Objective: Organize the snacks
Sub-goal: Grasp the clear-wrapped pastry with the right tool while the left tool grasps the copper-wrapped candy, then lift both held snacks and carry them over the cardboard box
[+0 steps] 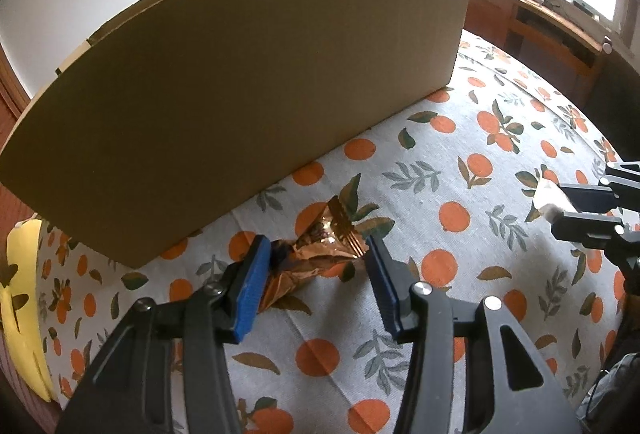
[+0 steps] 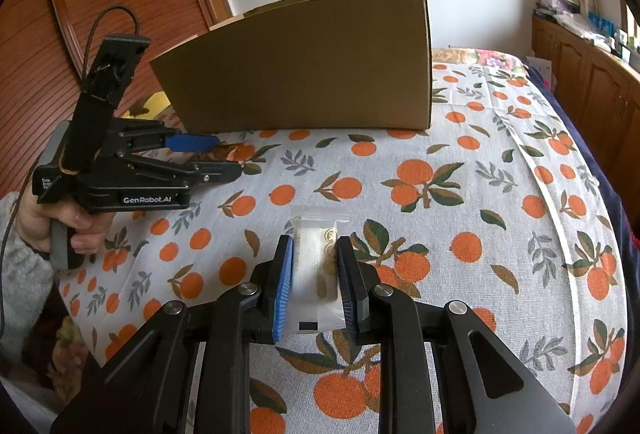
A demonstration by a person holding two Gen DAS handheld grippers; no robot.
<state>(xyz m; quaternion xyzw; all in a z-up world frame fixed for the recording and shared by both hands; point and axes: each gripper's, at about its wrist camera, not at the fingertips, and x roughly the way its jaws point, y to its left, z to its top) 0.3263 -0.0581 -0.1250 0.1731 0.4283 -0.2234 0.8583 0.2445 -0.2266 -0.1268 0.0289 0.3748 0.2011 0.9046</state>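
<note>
Nearest, the right gripper (image 2: 316, 276) is clenched on a clear snack packet (image 2: 318, 266), its long axis running away along the fingers. Beyond, the left gripper (image 1: 316, 274) straddles a copper foil snack bag (image 1: 320, 254) lying on the orange-print tablecloth (image 1: 460, 153), jaws apart, pads not pressing. The bag's long axis slants toward the cardboard box (image 1: 240, 93) just behind; open cloth stretches rightward.

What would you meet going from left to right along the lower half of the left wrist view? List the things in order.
Yellow object → left gripper's left blue pad → copper snack wrapper → its right blue pad → white packet → right gripper.
</note>
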